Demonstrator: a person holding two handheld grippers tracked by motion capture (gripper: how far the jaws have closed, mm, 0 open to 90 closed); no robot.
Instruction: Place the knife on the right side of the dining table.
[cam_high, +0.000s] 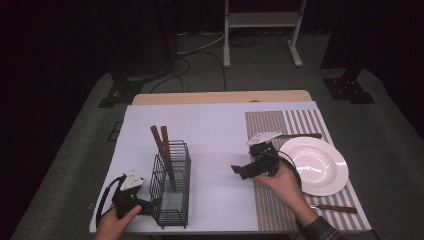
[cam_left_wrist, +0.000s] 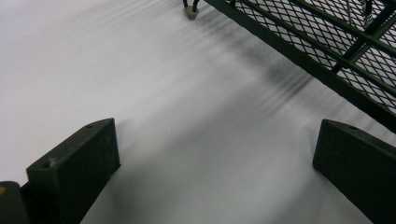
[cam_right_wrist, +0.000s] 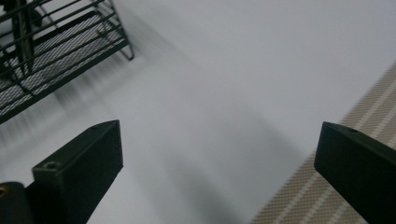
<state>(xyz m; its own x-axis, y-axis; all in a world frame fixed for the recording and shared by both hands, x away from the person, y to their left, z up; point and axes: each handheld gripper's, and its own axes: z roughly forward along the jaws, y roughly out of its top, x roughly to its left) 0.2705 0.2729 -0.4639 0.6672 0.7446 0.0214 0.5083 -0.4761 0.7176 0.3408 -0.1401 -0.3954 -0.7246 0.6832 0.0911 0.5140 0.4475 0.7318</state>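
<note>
A black wire cutlery basket (cam_high: 171, 186) stands on the white sheet at front left, with two wooden-handled utensils (cam_high: 163, 142) upright in it. My left gripper (cam_high: 146, 205) sits low beside the basket's left front, open with nothing between its jaws (cam_left_wrist: 217, 128); the basket's mesh floor (cam_left_wrist: 327, 42) lies just ahead to the right. My right gripper (cam_high: 238, 171) hovers mid-table at the placemat's left edge, pointing left, open and empty (cam_right_wrist: 219, 126). Farther off in the right gripper view is the basket (cam_right_wrist: 51, 51).
A striped placemat (cam_high: 280, 125) at right carries a white plate (cam_high: 320, 186). A wooden-handled utensil (cam_high: 300, 135) lies behind the plate, and a wooden-handled knife (cam_high: 336, 208) lies in front of it. The placemat corner (cam_right_wrist: 345, 200) is near my right jaw.
</note>
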